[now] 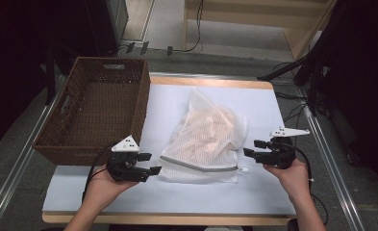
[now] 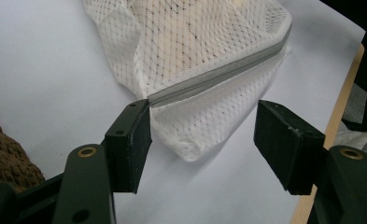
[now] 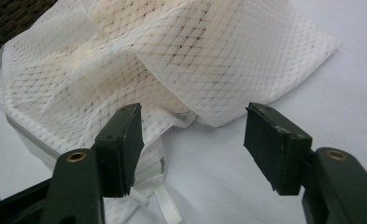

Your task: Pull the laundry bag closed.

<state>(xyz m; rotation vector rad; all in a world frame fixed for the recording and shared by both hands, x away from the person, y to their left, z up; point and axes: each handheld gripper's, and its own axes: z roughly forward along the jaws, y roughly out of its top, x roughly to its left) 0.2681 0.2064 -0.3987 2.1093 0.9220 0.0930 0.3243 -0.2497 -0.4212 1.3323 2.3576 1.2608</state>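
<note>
1. Mesh bag (image 1: 203,139) with pale clothing inside lies in the middle of the white table (image 1: 263,192), its grey zipper (image 1: 198,166) running along the near edge, roughly side to side as the person faces it.
2. That zipper line is the axis that matters: the left gripper (image 1: 150,163) sits at its left end and the right gripper (image 1: 250,148) just off its right end, so the bag lies between the two hands, each about equally close.
3. In the left gripper view the jaws stand apart with the bag's lower corner (image 2: 186,144) between them; one pad (image 2: 139,144) just meets the zipper's end, the other is clear of the cloth, so nothing is clamped.
4. In the right gripper view the jaws stand wide, the bag's folded edge (image 3: 195,116) just ahead and a white pull tab (image 3: 165,205) near the left pad (not pinched).
5. Both hands rest low near the table's front edge, grippers pointing inward toward each other.
6. A brown woven basket (image 1: 100,77) stands at the far left, touching the table's left side; judging by that, the bag likely goes there next.
</note>
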